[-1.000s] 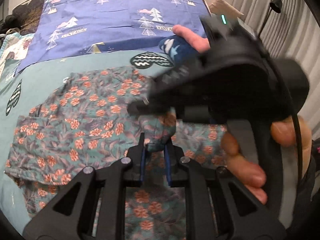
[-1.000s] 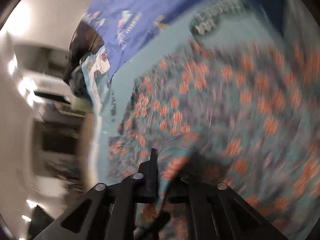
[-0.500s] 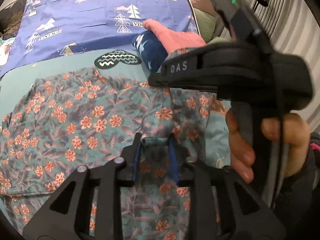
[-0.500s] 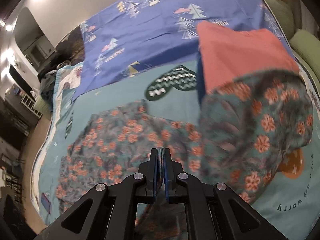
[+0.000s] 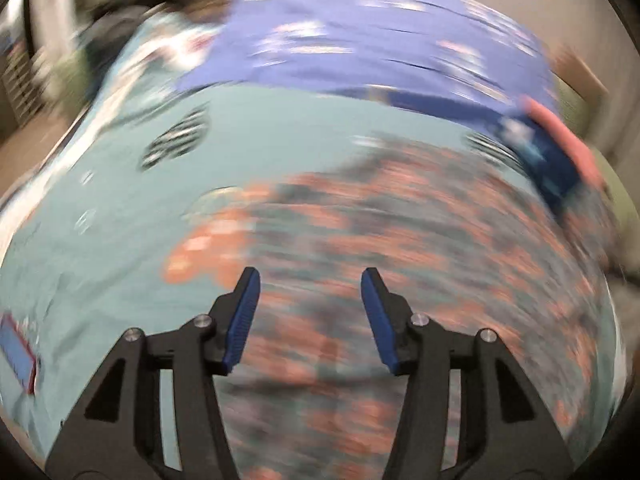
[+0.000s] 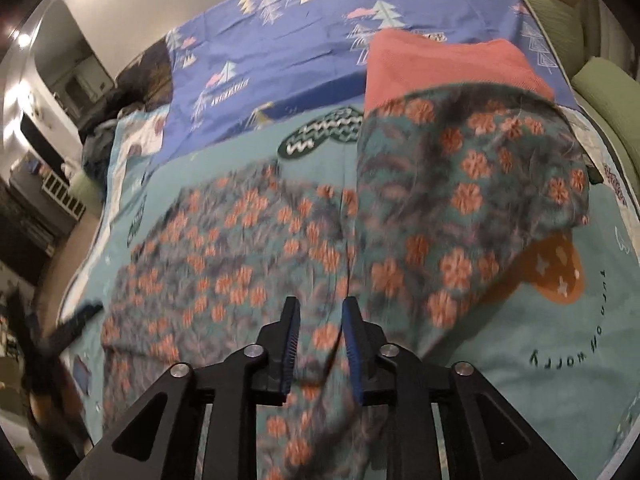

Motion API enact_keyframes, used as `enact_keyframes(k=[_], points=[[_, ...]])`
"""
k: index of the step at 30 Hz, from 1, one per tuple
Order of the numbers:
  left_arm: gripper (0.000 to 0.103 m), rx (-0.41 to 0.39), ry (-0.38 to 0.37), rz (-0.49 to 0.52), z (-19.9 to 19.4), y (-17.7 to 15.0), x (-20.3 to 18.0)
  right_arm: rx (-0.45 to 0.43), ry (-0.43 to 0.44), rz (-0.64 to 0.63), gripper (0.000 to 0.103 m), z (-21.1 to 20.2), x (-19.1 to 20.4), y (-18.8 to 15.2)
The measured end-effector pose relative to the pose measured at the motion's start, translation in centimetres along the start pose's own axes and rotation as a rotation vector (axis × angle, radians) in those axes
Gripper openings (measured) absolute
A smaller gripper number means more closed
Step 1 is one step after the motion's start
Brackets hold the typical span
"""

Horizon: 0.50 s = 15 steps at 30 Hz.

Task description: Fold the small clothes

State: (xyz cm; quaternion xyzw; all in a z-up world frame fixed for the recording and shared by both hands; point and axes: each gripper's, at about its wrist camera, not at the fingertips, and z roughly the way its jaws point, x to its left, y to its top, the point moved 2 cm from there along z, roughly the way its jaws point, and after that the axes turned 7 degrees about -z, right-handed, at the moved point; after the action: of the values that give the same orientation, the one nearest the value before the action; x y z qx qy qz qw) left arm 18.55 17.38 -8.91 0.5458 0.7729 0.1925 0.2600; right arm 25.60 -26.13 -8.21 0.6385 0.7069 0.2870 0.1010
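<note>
My left gripper [image 5: 310, 316] is spreading, its blue pads [image 5: 242, 316] well apart with nothing pinched between them; the floral garment [image 6: 248, 248] only lies blurred beneath it, so I judge this hand is done carrying its edge. My right gripper [image 6: 318, 344] is also easing apart, the gap narrow, and the cloth shows in that gap, though I cannot tell whether it touches the pads. The garment is spread on the teal blanket [image 6: 560, 320], with one part doubled over and humped on its right side, lying partly over the pink cloth [image 6: 440, 68] stacked beyond it. That hump reads to me as a fold just laid across. The blue sheet [image 6: 304, 28] lies beyond the garment, clear of it. Next I would flatten the humped flap so the fold sits square.
</note>
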Motion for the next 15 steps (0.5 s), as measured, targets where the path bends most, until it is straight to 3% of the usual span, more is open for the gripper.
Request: enact_keyframes(k=[3, 4, 5, 7, 9, 10, 11, 12, 15], points=[[0.055, 0.076, 0.007, -0.077, 3.6, 1.7, 3.8, 0.019, -0.005, 0.021, 0.023, 0.5, -0.1, -0.6], [0.055, 0.119, -0.037, -0.085, 4.6, 1.7, 4.2, 0.023, -0.006, 0.025, 0.023, 0.7, 0.0, -0.7], [0.055, 0.196, -0.128, -0.095, 6.2, 1.6, 4.3, 0.025, -0.005, 0.027, 0.023, 0.8, 0.1, -0.8], [0.055, 0.26, -0.16, -0.109, 8.0, 1.2, 3.8, 0.029, -0.006, 0.02, 0.023, 0.7, 0.5, -1.0], [0.051, 0.219, -0.149, -0.099, 8.5, 1.5, 3.5, 0.031, -0.012, 0.013, 0.023, 0.7, 1.0, -1.2], [0.038, 0.205, -0.159, -0.083, 8.4, 1.8, 3.2, 0.031, -0.016, 0.009, 0.023, 0.6, 1.2, -1.4], [0.005, 0.203, -0.181, -0.076, 7.9, 2.1, 2.9, 0.03, -0.018, 0.008, 0.023, 0.5, 1.2, -1.5], [0.004, 0.187, -0.164, -0.076, 7.4, 2.5, 2.7, 0.028, -0.023, 0.008, 0.023, 0.3, 1.3, -1.7], [0.004, 0.037, -0.121, -0.06, 4.5, 4.2, 2.6, 0.022, -0.043, 0.017, 0.023, -0.1, 0.9, -2.3]])
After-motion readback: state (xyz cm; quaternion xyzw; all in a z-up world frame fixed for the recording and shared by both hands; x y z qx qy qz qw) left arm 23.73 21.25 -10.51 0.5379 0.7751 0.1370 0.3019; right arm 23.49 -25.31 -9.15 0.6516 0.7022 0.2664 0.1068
